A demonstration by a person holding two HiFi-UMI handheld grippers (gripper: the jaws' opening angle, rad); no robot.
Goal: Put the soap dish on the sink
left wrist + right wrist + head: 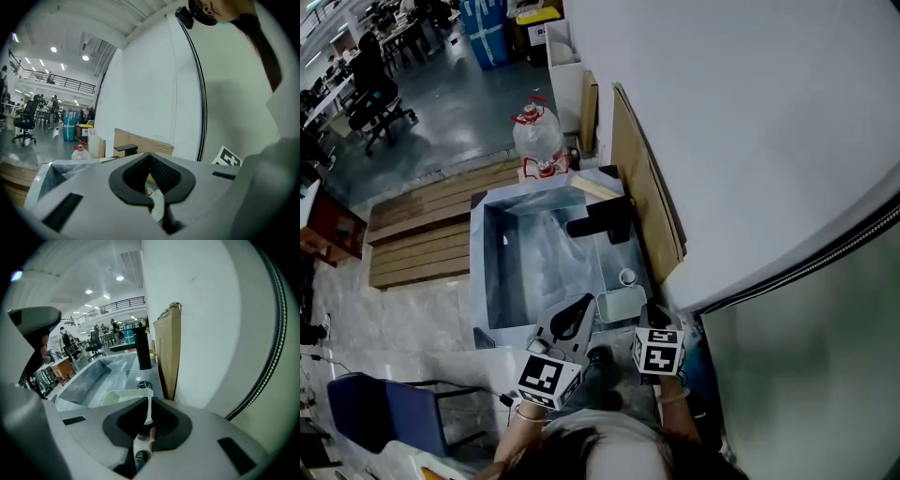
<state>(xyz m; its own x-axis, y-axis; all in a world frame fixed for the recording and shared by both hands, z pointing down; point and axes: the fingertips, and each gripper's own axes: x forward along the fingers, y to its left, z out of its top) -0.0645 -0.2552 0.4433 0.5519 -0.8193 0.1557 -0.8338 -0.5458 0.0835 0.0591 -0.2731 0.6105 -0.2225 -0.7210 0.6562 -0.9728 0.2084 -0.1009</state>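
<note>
A pale green soap dish (620, 305) lies over the near right corner of the steel sink (484, 272), beside the basin. My right gripper (651, 317) is shut on the dish's near rim. In the right gripper view the dish's (117, 397) thin wall runs up between the closed jaws of the right gripper (149, 404). I cannot tell whether the dish rests on the ledge. My left gripper (581, 307) hovers just left of the dish, over the sink's near edge. In its own view the left gripper (150, 157) has its pads meeting, with nothing held.
A black faucet (602, 220) (142, 348) stands on the far ledge, with a small round fitting (627, 277) in front of it. Cardboard sheets (643, 192) lean on the white wall to the right. A water jug (536, 136) sits beyond the sink, and wooden pallets (431, 230) lie to the left.
</note>
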